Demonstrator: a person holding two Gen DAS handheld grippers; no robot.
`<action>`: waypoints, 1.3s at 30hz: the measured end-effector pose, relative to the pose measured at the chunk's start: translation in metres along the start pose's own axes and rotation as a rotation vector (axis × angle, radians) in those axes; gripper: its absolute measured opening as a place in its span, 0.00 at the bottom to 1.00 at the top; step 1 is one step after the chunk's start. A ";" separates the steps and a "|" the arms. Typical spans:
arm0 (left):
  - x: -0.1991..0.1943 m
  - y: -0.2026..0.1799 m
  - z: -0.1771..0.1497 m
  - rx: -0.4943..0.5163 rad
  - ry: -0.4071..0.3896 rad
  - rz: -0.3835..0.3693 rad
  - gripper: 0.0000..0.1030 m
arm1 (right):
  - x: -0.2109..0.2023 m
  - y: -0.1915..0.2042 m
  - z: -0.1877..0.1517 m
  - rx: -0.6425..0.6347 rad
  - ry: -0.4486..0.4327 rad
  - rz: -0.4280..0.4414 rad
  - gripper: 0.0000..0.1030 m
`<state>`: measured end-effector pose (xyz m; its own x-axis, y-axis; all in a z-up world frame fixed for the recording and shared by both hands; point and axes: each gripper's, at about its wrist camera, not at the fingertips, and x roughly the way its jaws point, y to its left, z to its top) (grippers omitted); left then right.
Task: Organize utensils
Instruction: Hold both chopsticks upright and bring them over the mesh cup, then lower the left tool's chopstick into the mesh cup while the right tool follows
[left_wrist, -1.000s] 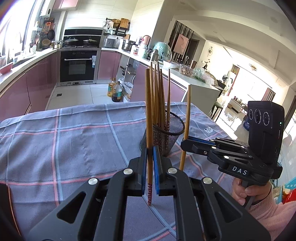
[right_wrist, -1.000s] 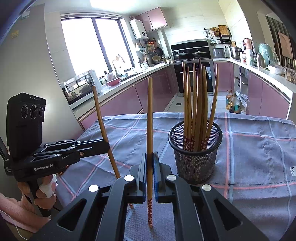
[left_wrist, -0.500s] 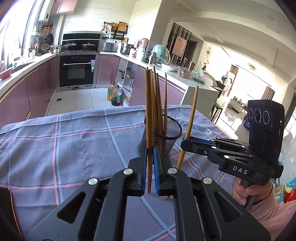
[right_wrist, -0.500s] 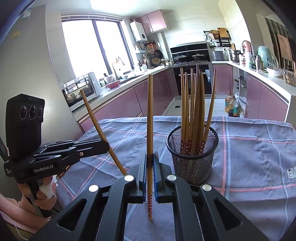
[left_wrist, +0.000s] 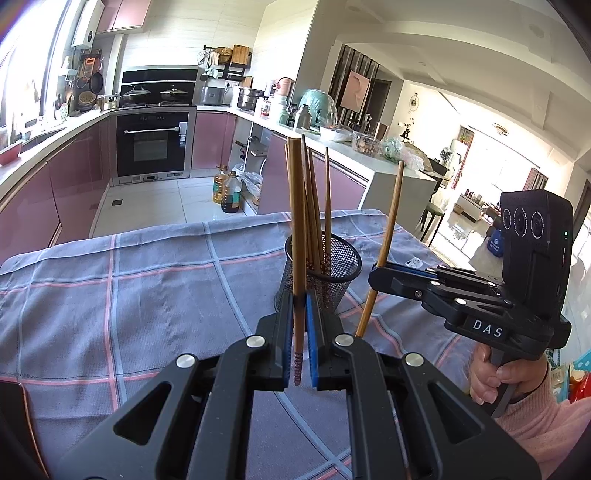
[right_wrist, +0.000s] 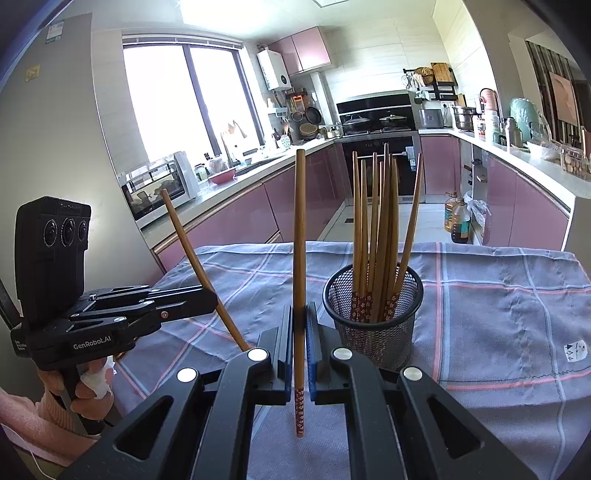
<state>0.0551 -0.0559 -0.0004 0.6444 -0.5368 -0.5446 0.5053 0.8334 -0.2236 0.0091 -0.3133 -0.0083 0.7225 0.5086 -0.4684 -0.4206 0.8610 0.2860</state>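
Table (right_wrist: 498, 295) under a checked cloth (left_wrist: 129, 288) carries a mesh holder (right_wrist: 373, 317) of upright chopsticks (right_wrist: 384, 236). Left gripper (left_wrist: 300, 332) is clamped on one near-vertical chopstick (left_wrist: 297, 221); right gripper (right_wrist: 300, 339) is clamped on another chopstick (right_wrist: 299, 240), both just beside the holder.
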 end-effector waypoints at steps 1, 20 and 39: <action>0.000 0.000 0.000 0.002 -0.001 -0.001 0.07 | -0.001 0.001 0.000 -0.001 -0.003 -0.002 0.05; -0.001 -0.007 0.005 0.040 -0.010 -0.008 0.07 | -0.006 0.003 0.008 -0.022 -0.014 -0.010 0.05; -0.005 -0.016 0.008 0.062 -0.019 -0.008 0.07 | -0.004 0.005 0.013 -0.046 -0.023 -0.012 0.05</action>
<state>0.0486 -0.0674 0.0127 0.6509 -0.5465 -0.5270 0.5446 0.8197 -0.1774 0.0109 -0.3109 0.0060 0.7396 0.4986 -0.4521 -0.4364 0.8666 0.2419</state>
